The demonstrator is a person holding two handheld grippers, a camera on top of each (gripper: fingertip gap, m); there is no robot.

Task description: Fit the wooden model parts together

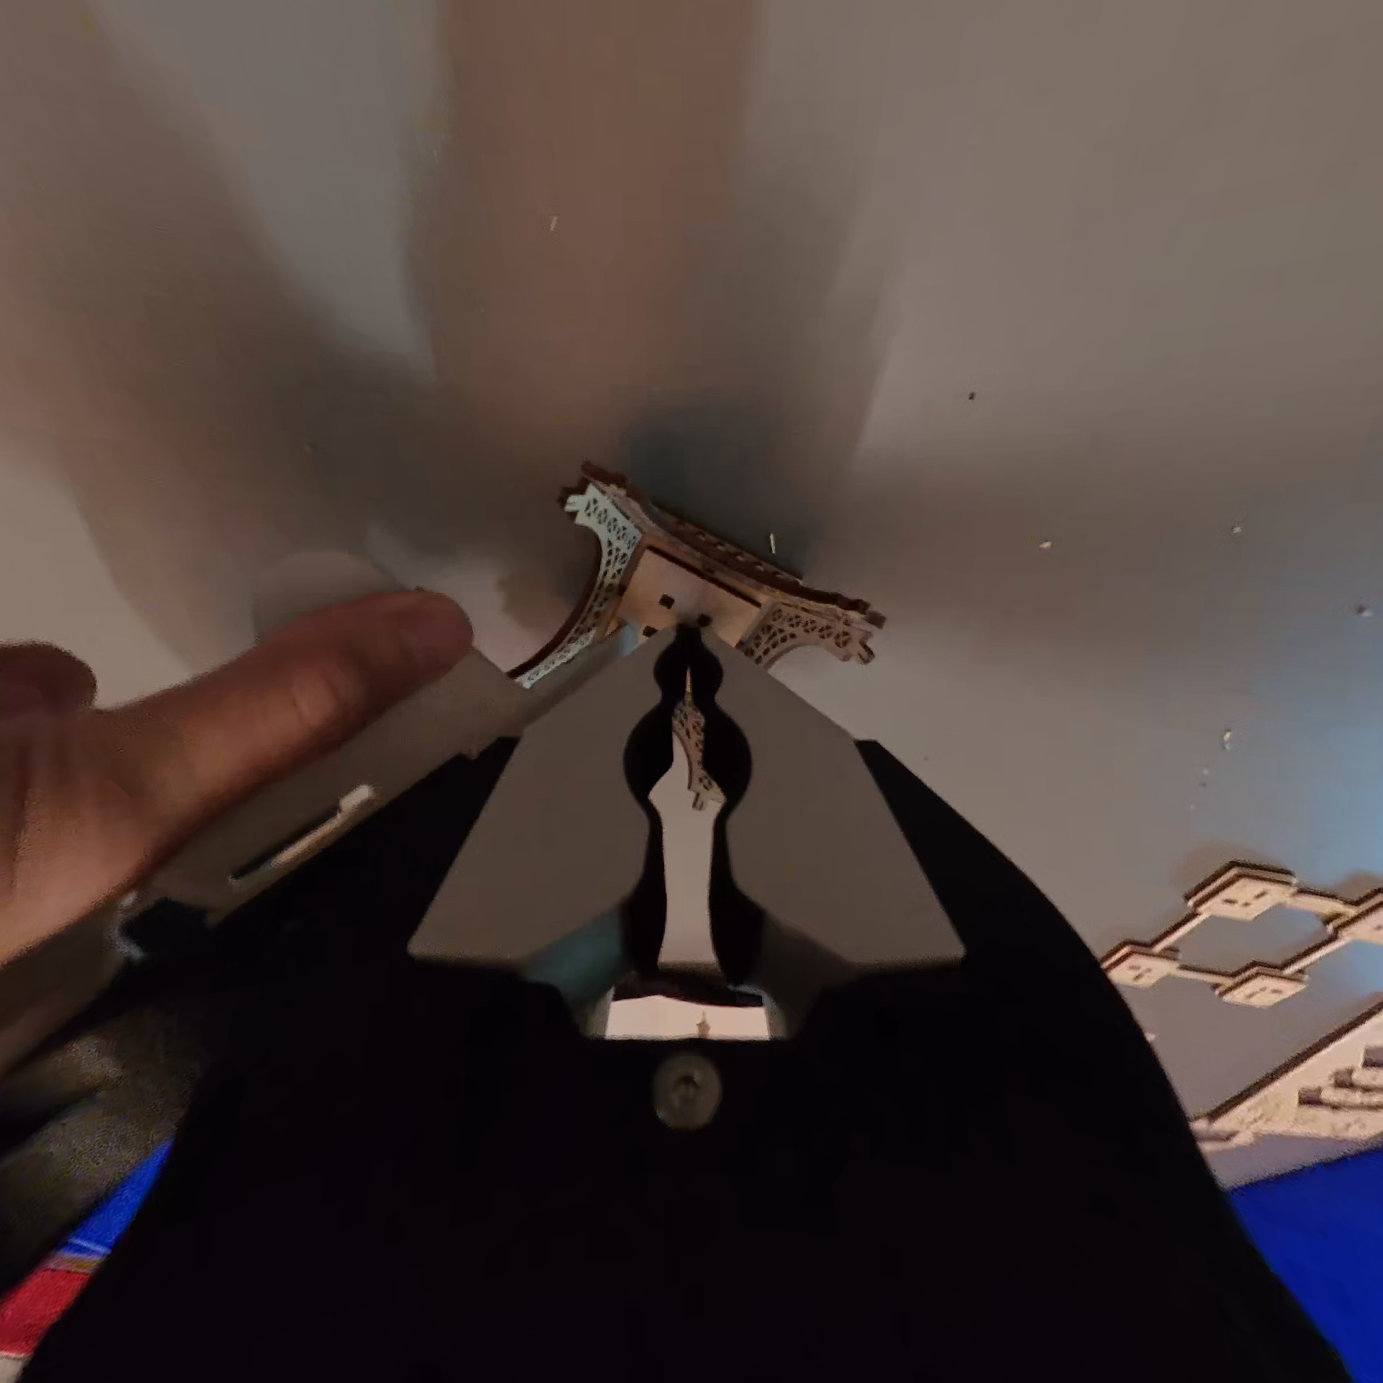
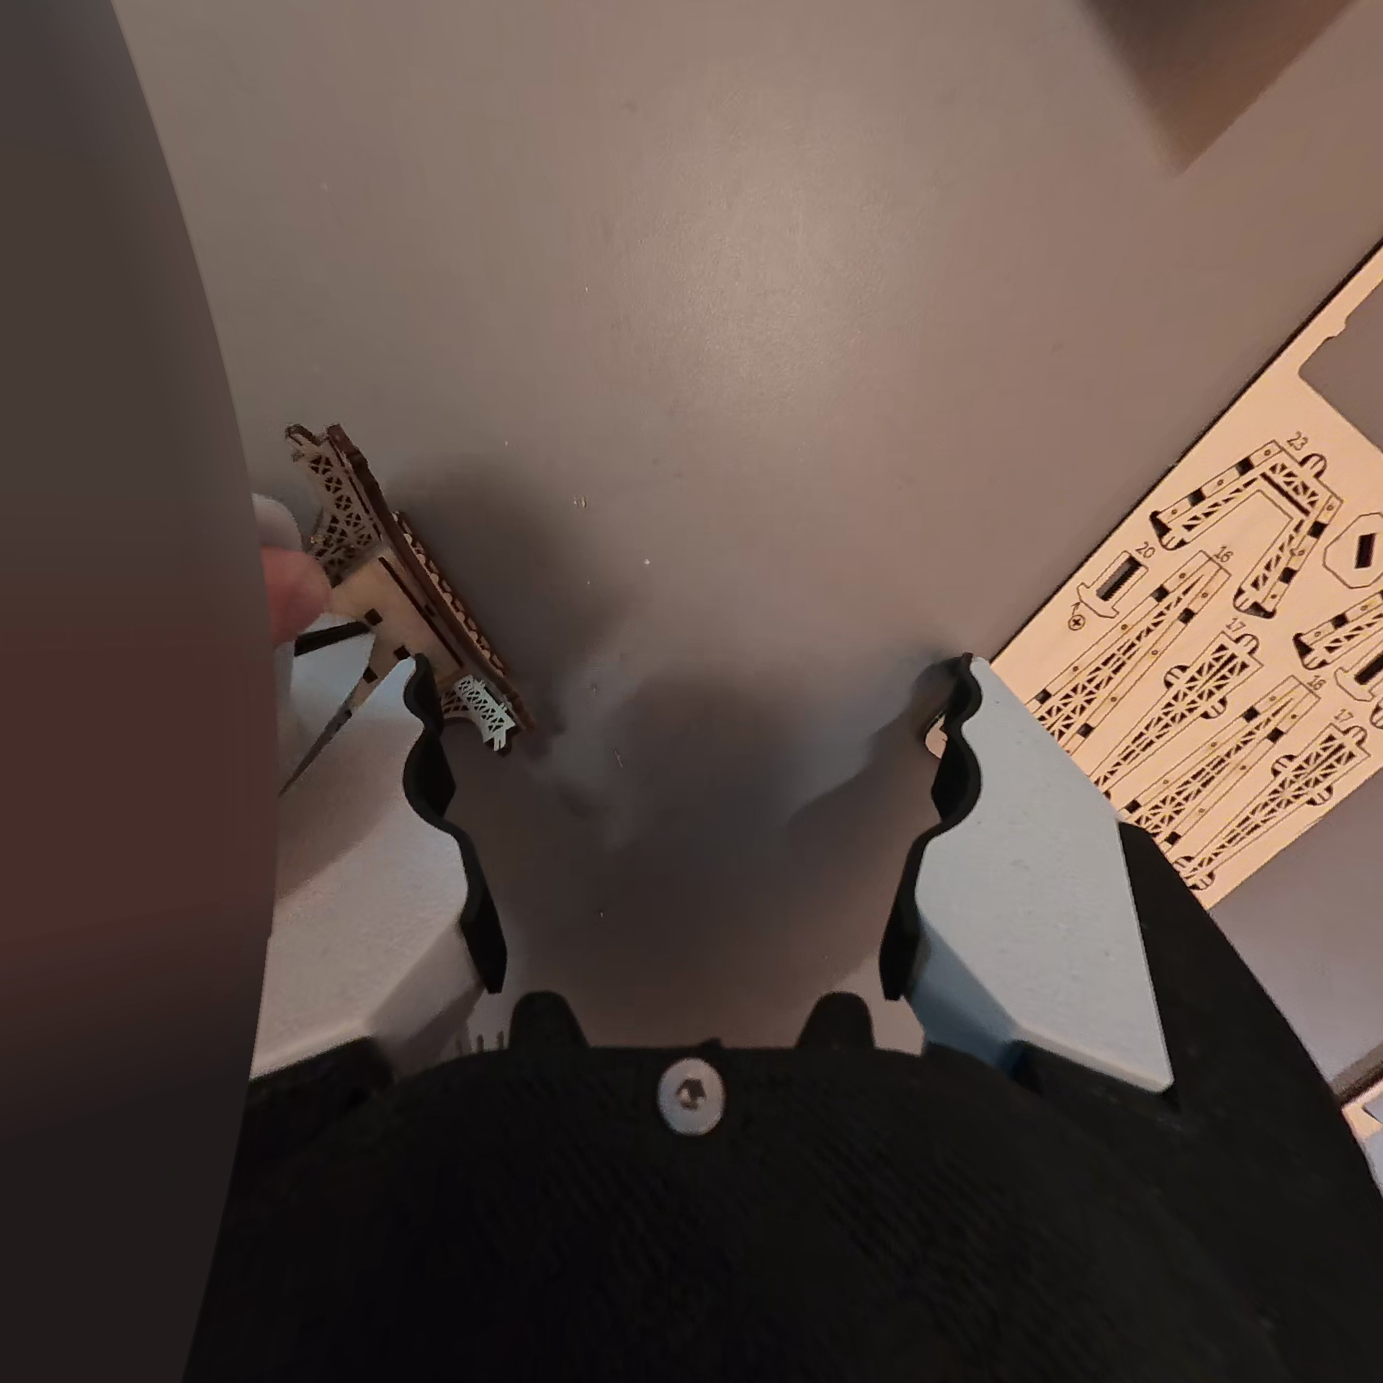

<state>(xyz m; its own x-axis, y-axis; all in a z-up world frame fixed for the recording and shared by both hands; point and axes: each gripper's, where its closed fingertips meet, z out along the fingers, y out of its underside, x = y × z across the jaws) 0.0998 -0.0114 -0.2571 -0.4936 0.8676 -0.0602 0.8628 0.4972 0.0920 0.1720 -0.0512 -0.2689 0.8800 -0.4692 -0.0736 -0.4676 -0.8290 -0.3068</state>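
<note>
- left gripper [image 1: 689,636]: fingers pinched nearly together on a thin lattice leg [image 1: 696,752] of the wooden tower base [image 1: 700,584]; leg runs down the gap between the black pads, edge-on to the camera
- tower base: partly built model section, arched lattice legs splayed out, plain square block in the middle; tipped on its side against the grey table [image 1: 1048,337]; sits right at the left fingertips
- person's finger [image 1: 314,696] lies along the outer face of the left gripper's left finger; second grey part beside it, cannot tell what it is
- right gripper [image 2: 692,677]: jaws spread wide, nothing between them; only bare table in the gap
- right view: same tower base [image 2: 404,584] sits just outside the right gripper's left fingertip, near or touching, cannot tell which
- punched-out wooden frame [image 1: 1257,943] lies flat, lower right of left view
- uncut parts sheet [image 2: 1212,673] with lattice pieces lies flat, right of the right gripper; its corner sits by the right fingertip
</note>
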